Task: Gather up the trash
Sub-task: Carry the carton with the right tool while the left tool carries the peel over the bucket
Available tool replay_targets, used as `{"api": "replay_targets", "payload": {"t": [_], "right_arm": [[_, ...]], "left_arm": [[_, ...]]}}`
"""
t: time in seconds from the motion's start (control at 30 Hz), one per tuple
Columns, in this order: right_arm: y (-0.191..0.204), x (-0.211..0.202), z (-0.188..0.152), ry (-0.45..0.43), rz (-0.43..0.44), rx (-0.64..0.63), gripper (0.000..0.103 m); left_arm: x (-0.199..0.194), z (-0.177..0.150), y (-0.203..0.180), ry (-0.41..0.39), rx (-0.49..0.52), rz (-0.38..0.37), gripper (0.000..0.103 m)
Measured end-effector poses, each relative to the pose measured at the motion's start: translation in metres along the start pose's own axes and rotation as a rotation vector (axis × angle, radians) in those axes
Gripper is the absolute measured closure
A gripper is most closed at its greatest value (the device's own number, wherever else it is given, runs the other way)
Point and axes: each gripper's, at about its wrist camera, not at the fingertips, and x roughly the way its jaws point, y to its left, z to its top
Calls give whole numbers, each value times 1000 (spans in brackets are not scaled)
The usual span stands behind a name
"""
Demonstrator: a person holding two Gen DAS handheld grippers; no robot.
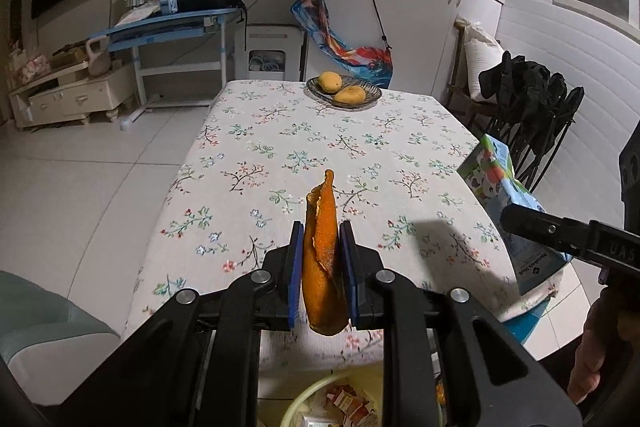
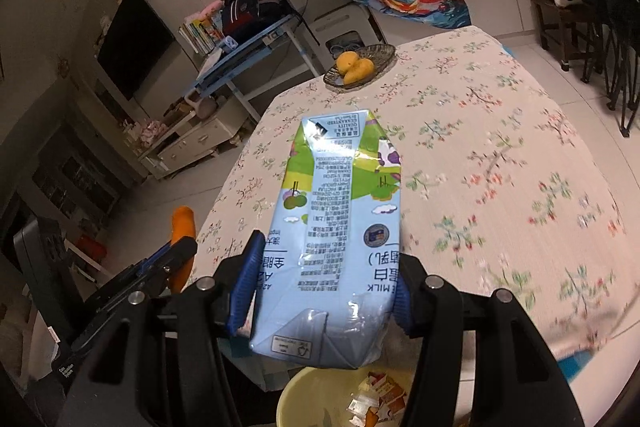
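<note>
At the bottom centre of the left wrist view, a pale yellow bin with wrappers in it shows between the gripper's arms, just under the near edge of the surface. Above it the left gripper has its blue fingers drawn narrow, pressing from both sides on a curled strip of orange mango peel; the peel stands upright between them, its tip rising past the fingertips and its lower end hanging below them. In the right wrist view the same bin sits at the bottom centre, and directly above it the right gripper holds a light blue milk carton with its fingers about half spread, one on each side wall near the carton's lower end; the carton lies lengthwise along the fingers, its folded top pointing away toward the middle of the frame. At the right edge of the left wrist view that carton appears again above the surface's edge. Farther off, in the upper middle of both views, a dark woven plate with two mangoes rests at the far end of the flowered cloth.
</note>
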Motion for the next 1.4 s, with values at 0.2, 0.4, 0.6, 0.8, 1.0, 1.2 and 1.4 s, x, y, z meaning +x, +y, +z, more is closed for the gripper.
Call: {"api": "replay_targets", "payload": {"t": [0.2,0.4,0.6,0.8,1.0,1.2,1.4], "right_arm": [[-1,-11,-14,-2,3,23,48],[0,-18,-31,12,7,32,48],[7,-22,-50,51,15,21,48],[17,-18,-74,141,5,-7,48],[25,-3,-100,269,-28,-36,48],[30,14,-121,368,-56,-70,48],[28,25,-134,440,-102,-88,48]], "left_arm": [[-18,-8,0,-19,-1,-5,85],[-33,-19,0,-26,6,-14,85],[-44,-29,-3,-26,13,-20,85],[-54,-42,-7,-18,24,-28,85],[-62,-52,-11,-8,31,-38,85],[-65,-65,-17,21,50,-58,85],[-60,-83,-23,101,53,-103,85]]}}
